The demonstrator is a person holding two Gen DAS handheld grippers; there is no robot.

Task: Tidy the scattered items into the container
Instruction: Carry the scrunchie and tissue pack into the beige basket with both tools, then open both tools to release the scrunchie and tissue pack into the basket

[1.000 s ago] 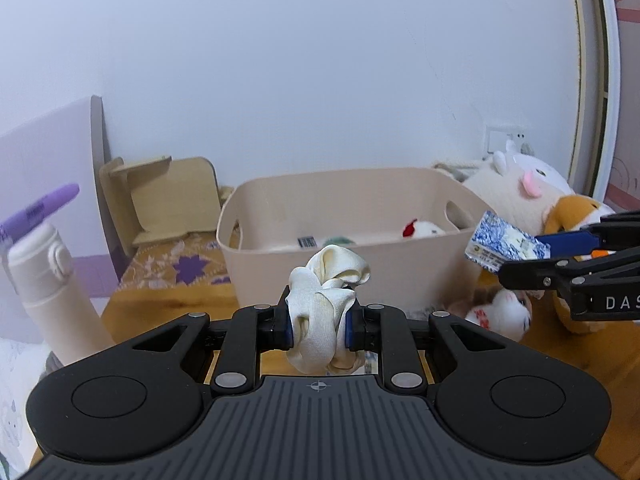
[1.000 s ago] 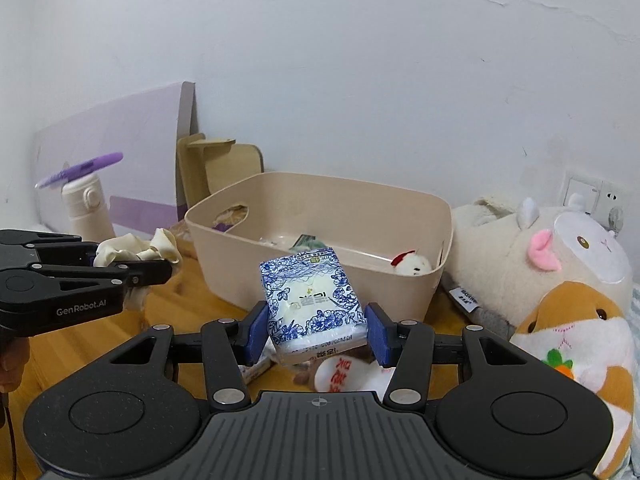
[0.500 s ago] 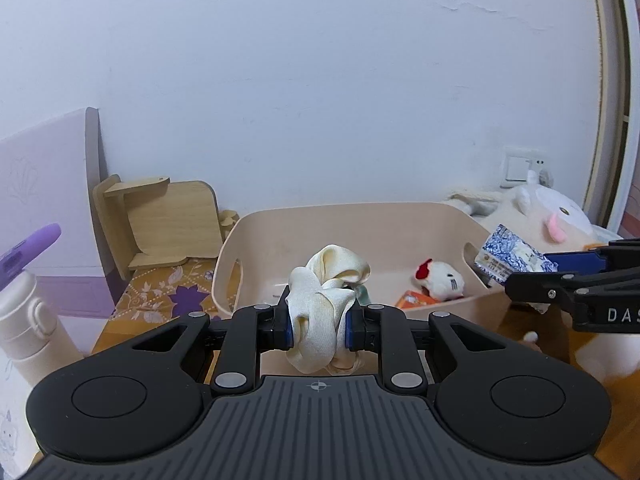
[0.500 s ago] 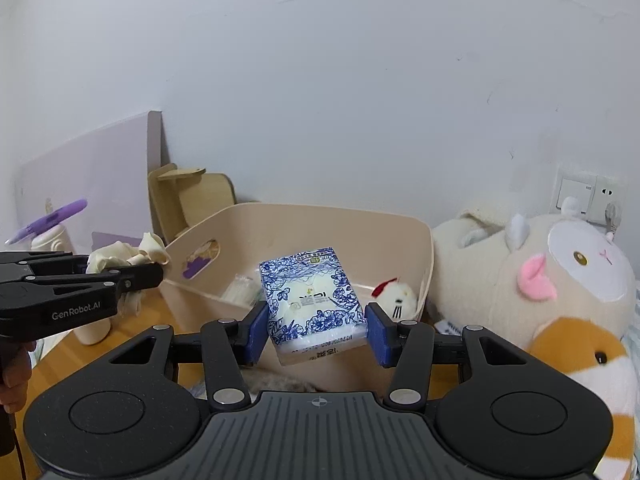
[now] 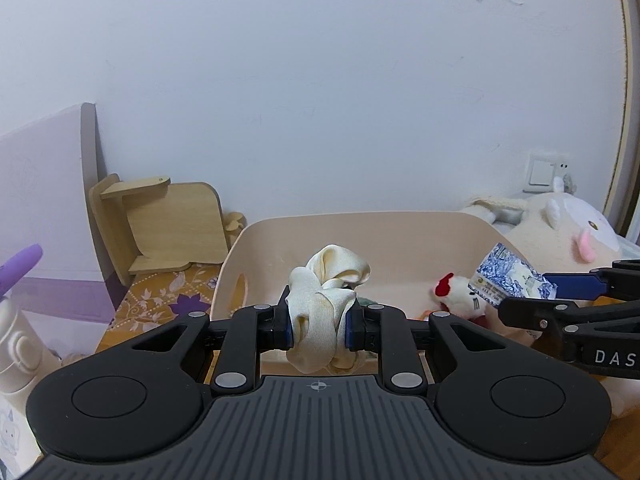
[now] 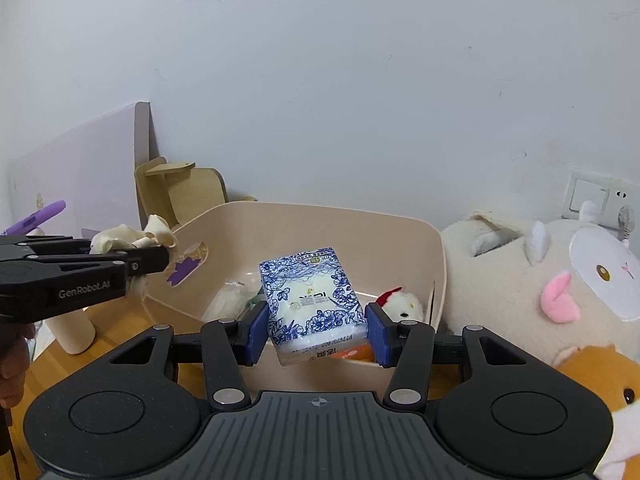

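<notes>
A soft cream scrunchie [image 5: 322, 304] was pinched by the left gripper [image 5: 319, 330] at the bin's [image 5: 400, 222] near rim. A light, squashy tissue pack [image 6: 314, 304] was clamped across its sides by the right gripper [image 6: 316, 334] above the bin; both looked unbreakable.

We cannot read the tissue pack [image 6: 314, 300] print. The white bottle [image 5: 16, 344] is cut by the left edge; the orange plush [image 6: 596, 392] by the right.
</notes>
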